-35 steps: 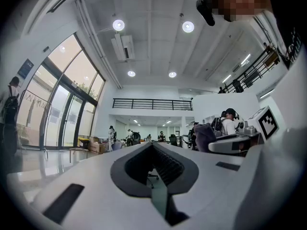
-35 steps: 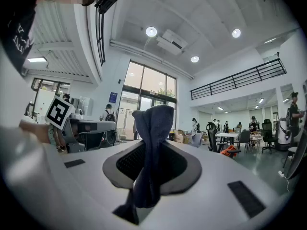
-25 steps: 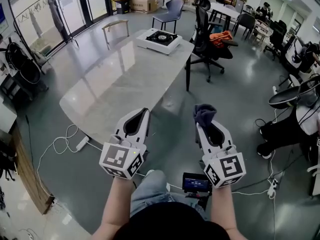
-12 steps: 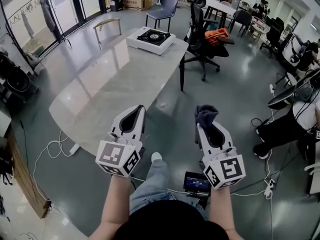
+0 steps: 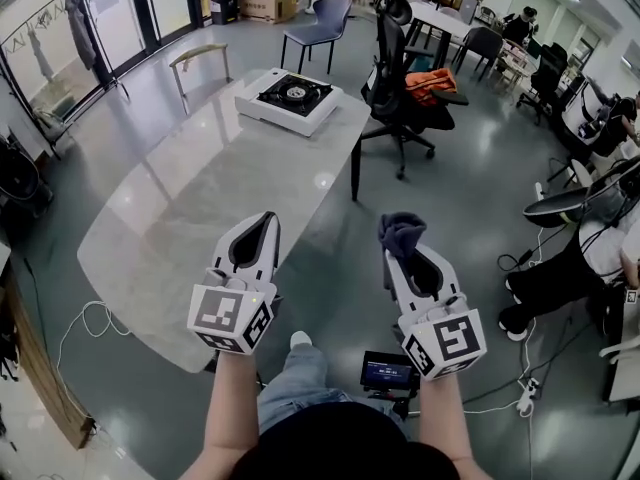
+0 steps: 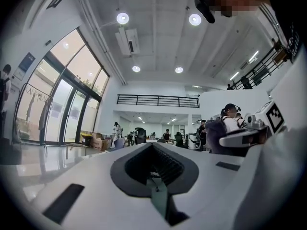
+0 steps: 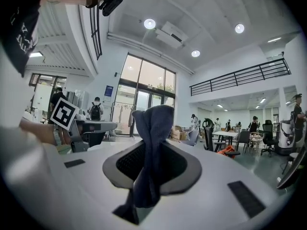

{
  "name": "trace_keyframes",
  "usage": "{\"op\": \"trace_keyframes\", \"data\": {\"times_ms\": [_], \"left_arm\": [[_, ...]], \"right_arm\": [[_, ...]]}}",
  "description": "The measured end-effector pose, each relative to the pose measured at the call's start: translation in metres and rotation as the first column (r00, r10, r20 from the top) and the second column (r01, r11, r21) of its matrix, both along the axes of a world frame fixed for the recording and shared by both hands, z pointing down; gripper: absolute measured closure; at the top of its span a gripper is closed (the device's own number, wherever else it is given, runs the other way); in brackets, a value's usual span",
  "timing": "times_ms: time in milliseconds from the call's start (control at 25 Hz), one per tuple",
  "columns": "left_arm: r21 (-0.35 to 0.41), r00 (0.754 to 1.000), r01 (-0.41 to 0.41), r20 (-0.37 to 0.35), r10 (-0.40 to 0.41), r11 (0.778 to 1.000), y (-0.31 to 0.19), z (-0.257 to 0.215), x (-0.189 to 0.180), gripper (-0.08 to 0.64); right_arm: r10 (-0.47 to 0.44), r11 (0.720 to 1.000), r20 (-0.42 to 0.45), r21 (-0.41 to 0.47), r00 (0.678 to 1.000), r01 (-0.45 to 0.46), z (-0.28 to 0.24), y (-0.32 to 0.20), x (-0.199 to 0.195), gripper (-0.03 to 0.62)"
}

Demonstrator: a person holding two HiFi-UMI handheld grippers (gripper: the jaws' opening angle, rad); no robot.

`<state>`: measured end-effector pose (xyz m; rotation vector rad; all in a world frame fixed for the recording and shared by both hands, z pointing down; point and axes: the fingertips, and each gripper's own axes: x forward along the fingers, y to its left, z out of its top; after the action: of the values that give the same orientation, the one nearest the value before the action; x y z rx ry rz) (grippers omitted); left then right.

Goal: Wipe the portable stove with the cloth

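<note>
Polished grey floor spreads through this open office, and a person stands at the near end of a long pale table (image 5: 180,228) with a gripper in each hand. The right gripper (image 5: 402,256) has its jaws pinched on a dark blue cloth (image 5: 400,230). The cloth is bunched and sticks up past the jaw tips, with a tail hanging down between them in the right gripper view (image 7: 152,147). Just beside it, the left gripper (image 5: 260,224) is held level over the table's near edge, its jaws closed together with nothing between them. Both point toward the far end of the table, where the portable stove (image 5: 290,96) sits well apart from the cloth, a white body with a black burner top. A black office chair (image 5: 395,63) stands right of the stove, with an orange bundle (image 5: 432,80) on it.
</note>
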<state>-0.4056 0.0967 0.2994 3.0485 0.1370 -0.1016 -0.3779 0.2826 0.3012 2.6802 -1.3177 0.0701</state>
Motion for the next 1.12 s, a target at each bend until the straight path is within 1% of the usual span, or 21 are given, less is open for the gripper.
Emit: {"op": "trace_keyframes", "data": {"times_ms": [200, 320, 440, 600, 720, 840, 960, 1120], "left_arm": [[-0.013, 1.0, -0.011, 0.004, 0.011, 1.0, -0.02, 0.002, 0.053, 0.549], [-0.01, 1.0, -0.02, -0.002, 0.02, 1.0, -0.03, -0.003, 0.08, 0.549], [0.0, 0.999, -0.032, -0.007, 0.032, 0.999, -0.036, -0.006, 0.102, 0.549], [0.0, 0.999, -0.038, 0.02, 0.038, 0.999, -0.04, 0.002, 0.121, 0.549], [-0.011, 0.999, -0.027, 0.036, 0.027, 1.0, -0.048, 0.008, 0.134, 0.549], [-0.004, 0.999, -0.01, 0.042, 0.011, 1.0, -0.053, 0.01, 0.149, 0.549], [0.01, 0.999, 0.014, 0.044, -0.014, 1.0, -0.057, 0.011, 0.166, 0.549], [0.012, 0.996, 0.069, 0.05, -0.07, 0.998, -0.062, 0.013, 0.197, 0.549]], "right_arm": [[-0.01, 1.0, 0.018, -0.021, 1.0, 0.011, 0.002, -0.026, 0.056, 0.497], [-0.012, 1.0, 0.015, -0.019, 1.0, 0.012, -0.001, -0.042, 0.081, 0.497], [-0.004, 1.0, 0.015, -0.008, 1.0, 0.004, -0.002, -0.051, 0.102, 0.497], [0.002, 1.0, 0.046, -0.004, 0.999, -0.001, 0.004, -0.055, 0.124, 0.497], [0.002, 1.0, 0.057, -0.003, 0.998, -0.002, 0.006, -0.058, 0.141, 0.497], [-0.012, 1.0, 0.062, 0.004, 0.998, 0.012, 0.01, -0.063, 0.158, 0.497], [-0.046, 0.999, 0.059, 0.013, 0.997, 0.046, 0.014, -0.071, 0.18, 0.497], [-0.108, 0.994, 0.058, 0.02, 0.992, 0.107, 0.018, -0.082, 0.221, 0.497]]}}
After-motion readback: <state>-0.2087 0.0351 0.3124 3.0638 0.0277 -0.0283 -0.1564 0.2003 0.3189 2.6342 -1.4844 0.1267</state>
